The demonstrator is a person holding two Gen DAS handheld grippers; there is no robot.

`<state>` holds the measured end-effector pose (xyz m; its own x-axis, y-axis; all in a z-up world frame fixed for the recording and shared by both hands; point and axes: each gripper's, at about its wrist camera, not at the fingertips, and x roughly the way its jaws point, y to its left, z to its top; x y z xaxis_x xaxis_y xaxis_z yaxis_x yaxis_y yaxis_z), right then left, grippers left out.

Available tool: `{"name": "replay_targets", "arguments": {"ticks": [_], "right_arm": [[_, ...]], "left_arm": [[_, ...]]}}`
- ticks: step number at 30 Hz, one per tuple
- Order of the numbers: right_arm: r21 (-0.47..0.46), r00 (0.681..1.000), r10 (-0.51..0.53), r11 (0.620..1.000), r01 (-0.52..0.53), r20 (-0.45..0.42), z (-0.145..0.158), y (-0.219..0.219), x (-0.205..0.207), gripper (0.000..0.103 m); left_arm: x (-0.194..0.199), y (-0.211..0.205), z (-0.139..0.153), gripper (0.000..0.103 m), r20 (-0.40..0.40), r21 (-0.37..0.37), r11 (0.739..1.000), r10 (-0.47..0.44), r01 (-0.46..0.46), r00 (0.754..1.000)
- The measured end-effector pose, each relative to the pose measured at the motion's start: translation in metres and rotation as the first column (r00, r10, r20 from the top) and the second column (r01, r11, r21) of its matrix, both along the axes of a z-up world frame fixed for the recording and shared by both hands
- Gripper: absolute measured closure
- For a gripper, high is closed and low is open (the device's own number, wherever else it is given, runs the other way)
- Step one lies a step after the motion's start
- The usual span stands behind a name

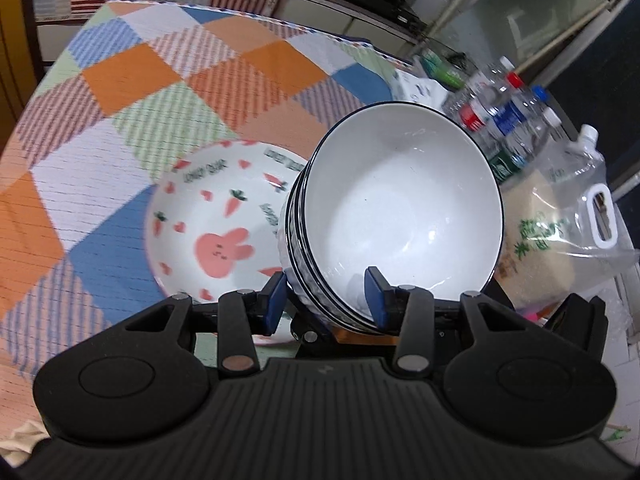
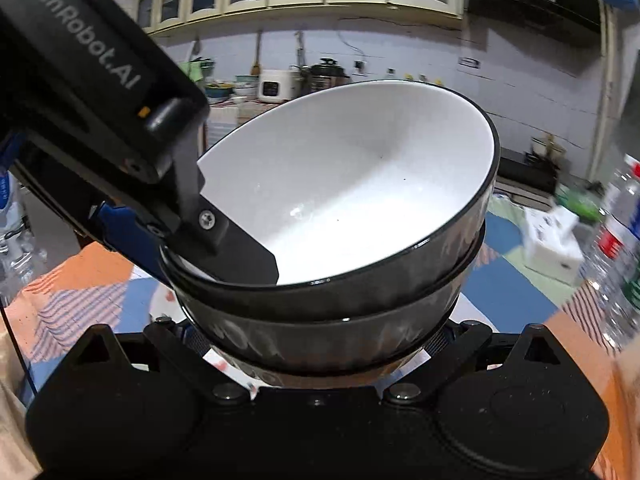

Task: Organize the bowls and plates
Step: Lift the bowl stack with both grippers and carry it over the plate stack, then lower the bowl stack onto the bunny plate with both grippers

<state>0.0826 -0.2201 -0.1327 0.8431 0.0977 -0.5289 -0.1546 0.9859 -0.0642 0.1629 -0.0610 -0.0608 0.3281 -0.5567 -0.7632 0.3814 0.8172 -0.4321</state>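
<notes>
The left gripper [image 1: 326, 300] is closed on the near rim of a stack of nested white bowls [image 1: 400, 216], one blue pad [image 1: 276, 300] outside the wall and the other inside the top bowl, so the black-rimmed stack hangs tilted, its mouth toward the camera. The right gripper [image 2: 320, 344] sits under the same stack; its fingertips are hidden behind the lower bowl, so I cannot tell whether it grips or only cradles. The stack is held just above and to the right of the rabbit-and-carrot plate [image 1: 212, 220], which lies on the patchwork tablecloth [image 1: 132, 80]. To set it down well, I would level the stack first, support its base from below so the rim pinch is not carrying all the weight, lower it centred over the plate, and release only once it sits flat. Water bottles [image 1: 508, 120] and a clear spouted bag of rice [image 1: 560, 216] crowd the right side, so drifting that way risks a knock.
</notes>
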Motion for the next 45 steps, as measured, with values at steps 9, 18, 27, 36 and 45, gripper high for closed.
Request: {"name": "replay_targets", "arguments": {"ticks": [9,18,27,36,45], "right_arm": [[0.024,0.996,0.065,0.998,-0.064,-0.058,-0.013,0.008,0.042,0.003],[0.032,0.987,0.087,0.996,-0.084,-0.133,-0.033,0.016,0.072,0.003],[0.010,0.984,0.089,0.996,-0.088,-0.157,-0.039,0.022,0.078,0.003],[0.012,0.985,0.072,0.997,-0.071,-0.154,-0.041,0.023,0.075,0.003],[-0.001,0.976,0.034,0.999,-0.036,-0.214,-0.037,0.030,0.074,0.003]], "left_arm": [[0.027,0.020,-0.021,0.063,-0.038,0.029,0.998,0.058,-0.057,0.998],[0.045,0.024,-0.049,0.063,-0.083,0.051,0.996,0.082,-0.078,0.993],[0.052,0.025,-0.058,0.063,-0.100,0.037,0.995,0.098,-0.095,0.990],[0.053,0.026,-0.060,0.062,-0.091,0.021,0.994,0.110,-0.109,0.990],[0.049,0.035,-0.062,0.058,-0.049,-0.008,0.987,0.163,-0.163,0.985]]}}
